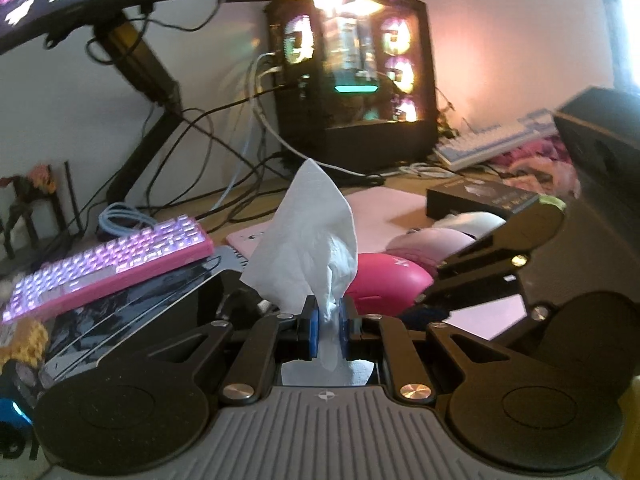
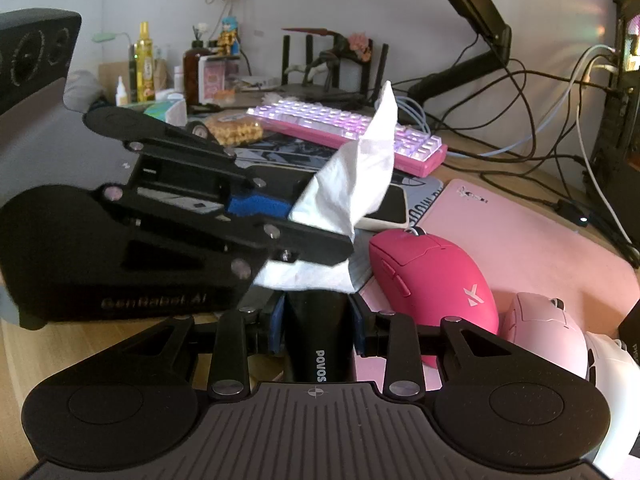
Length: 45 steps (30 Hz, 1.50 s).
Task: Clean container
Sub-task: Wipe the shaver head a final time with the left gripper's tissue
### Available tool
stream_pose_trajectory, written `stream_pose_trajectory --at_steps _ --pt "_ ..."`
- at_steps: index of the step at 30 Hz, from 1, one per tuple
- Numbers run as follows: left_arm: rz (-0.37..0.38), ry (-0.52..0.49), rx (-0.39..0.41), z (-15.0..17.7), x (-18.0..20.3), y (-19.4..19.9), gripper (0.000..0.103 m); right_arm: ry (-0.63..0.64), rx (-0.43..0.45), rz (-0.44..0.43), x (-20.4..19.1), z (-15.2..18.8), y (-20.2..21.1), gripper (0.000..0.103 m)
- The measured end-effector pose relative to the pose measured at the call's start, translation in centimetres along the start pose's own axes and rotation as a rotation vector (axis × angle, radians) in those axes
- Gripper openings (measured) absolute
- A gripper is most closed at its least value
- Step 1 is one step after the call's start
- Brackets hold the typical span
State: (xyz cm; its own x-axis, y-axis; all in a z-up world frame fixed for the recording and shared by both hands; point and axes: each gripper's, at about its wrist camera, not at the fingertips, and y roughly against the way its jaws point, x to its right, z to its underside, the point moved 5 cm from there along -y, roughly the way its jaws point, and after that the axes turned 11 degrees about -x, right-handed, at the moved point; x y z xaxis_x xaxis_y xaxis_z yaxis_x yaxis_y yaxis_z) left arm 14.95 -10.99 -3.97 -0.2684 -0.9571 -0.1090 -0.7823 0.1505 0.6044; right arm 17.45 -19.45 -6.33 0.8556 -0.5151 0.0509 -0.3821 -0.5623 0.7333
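Observation:
My left gripper (image 1: 329, 326) is shut on a white tissue (image 1: 310, 236) that sticks up between its blue pads. In the right wrist view the left gripper (image 2: 298, 216) comes in from the left, with the tissue (image 2: 352, 184) hanging over and against the top of a black container marked POVOS (image 2: 316, 336). My right gripper (image 2: 318, 326) is shut on that container and holds it upright. The container's top is hidden behind the tissue and the left gripper. The right gripper's arm (image 1: 500, 256) shows at the right of the left wrist view.
A pink keyboard (image 2: 344, 136) lies behind on the wooden desk. A magenta mouse (image 2: 436, 276), a pale pink mouse (image 2: 548, 332) and a white mouse (image 2: 612, 364) sit on a pink mat (image 2: 520, 232). A lit PC case (image 1: 352, 80), cables, bottles (image 2: 144, 64) and a speaker (image 2: 28, 56) stand around.

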Motion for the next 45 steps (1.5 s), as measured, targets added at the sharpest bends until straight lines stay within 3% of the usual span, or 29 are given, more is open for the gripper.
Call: stream_pose_trajectory --at_steps 11,27,33,43,45 --pt "0.056 0.028 0.0 0.1 -0.4 -0.1 0.014 -0.002 0.0 -0.002 0.0 0.0 0.0 0.036" --pt "0.024 0.252 0.004 0.5 -4.2 -0.1 0.014 -0.009 0.0 -0.005 0.1 -0.1 -0.1 0.036" --pt "0.021 0.2 0.003 0.3 -3.4 -0.1 0.014 -0.008 0.0 -0.002 0.1 -0.2 -0.2 0.036" --pt "0.045 0.024 0.0 -0.1 -0.4 -0.1 0.014 -0.008 0.0 -0.002 -0.1 -0.2 -0.2 0.036" --pt "0.058 0.008 0.001 -0.1 -0.1 -0.1 0.011 -0.009 0.0 -0.003 -0.1 -0.2 -0.2 0.036"
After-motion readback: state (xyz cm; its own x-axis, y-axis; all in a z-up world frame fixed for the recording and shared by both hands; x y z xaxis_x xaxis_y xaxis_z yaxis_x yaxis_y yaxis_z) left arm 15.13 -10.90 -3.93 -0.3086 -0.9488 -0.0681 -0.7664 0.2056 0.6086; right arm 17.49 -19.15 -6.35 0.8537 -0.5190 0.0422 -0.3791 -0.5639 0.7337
